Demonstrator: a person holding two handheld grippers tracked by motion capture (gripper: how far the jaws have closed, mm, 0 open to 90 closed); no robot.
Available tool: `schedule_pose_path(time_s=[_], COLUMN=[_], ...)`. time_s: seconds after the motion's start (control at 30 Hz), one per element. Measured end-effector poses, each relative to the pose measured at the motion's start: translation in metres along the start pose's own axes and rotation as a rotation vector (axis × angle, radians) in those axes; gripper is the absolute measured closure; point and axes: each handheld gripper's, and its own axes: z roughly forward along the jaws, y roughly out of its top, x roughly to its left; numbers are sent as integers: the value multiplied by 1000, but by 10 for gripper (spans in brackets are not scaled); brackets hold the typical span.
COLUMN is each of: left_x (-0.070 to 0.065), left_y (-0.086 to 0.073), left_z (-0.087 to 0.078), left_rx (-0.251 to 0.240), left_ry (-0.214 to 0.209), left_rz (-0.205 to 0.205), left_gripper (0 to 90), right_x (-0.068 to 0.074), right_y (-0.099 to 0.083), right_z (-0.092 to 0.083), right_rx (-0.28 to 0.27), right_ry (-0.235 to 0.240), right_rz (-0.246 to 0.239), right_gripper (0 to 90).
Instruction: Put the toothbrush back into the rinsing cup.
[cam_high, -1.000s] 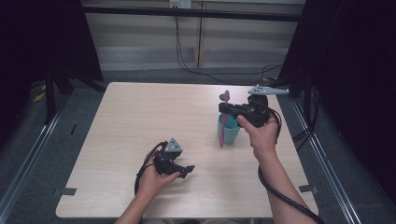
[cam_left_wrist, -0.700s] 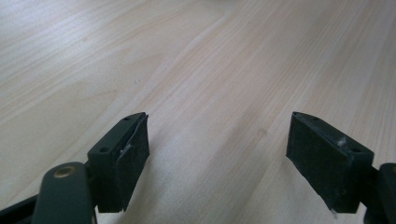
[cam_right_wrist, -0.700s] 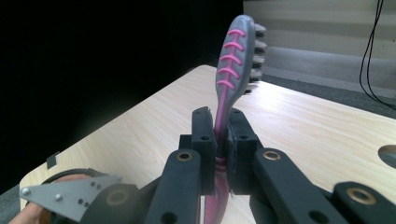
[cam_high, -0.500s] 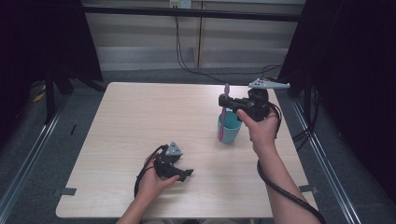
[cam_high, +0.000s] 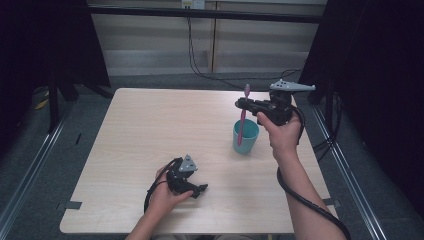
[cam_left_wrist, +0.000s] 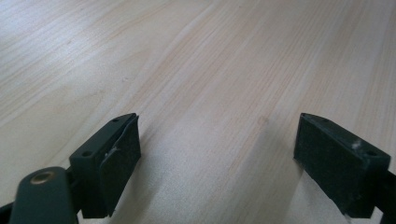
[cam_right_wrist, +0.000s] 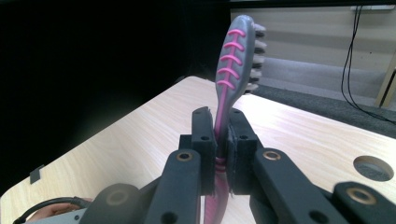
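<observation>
Left gripper (cam_high: 199, 189) sits low at the near edge of the table (cam_high: 150, 130), jaws wide apart and just been opening a bit more, nothing but bare wood between them. Over on the right, the right gripper (cam_high: 243, 104) is clamped tight on a pink toothbrush (cam_high: 243, 117) (bristle head up), its lower end down inside the teal cup (cam_high: 245, 137).

The bench (cam_high: 150, 130) has a light wooden top. Behind it black cables (cam_high: 192, 55) hang down a pale wall to the grey floor (cam_high: 30, 165).
</observation>
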Motion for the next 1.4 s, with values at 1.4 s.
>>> schedule_pose_path(time_s=[1.4], left_x=[-3], left_y=[1], left_z=[3], left_rx=[24], left_ry=[-21], left_rz=[29], left_gripper=[32], right_x=[-23], right_y=[13], right_z=[10], right_rx=[-43], right_ry=[-109], right_rz=[-45], right_gripper=[840])
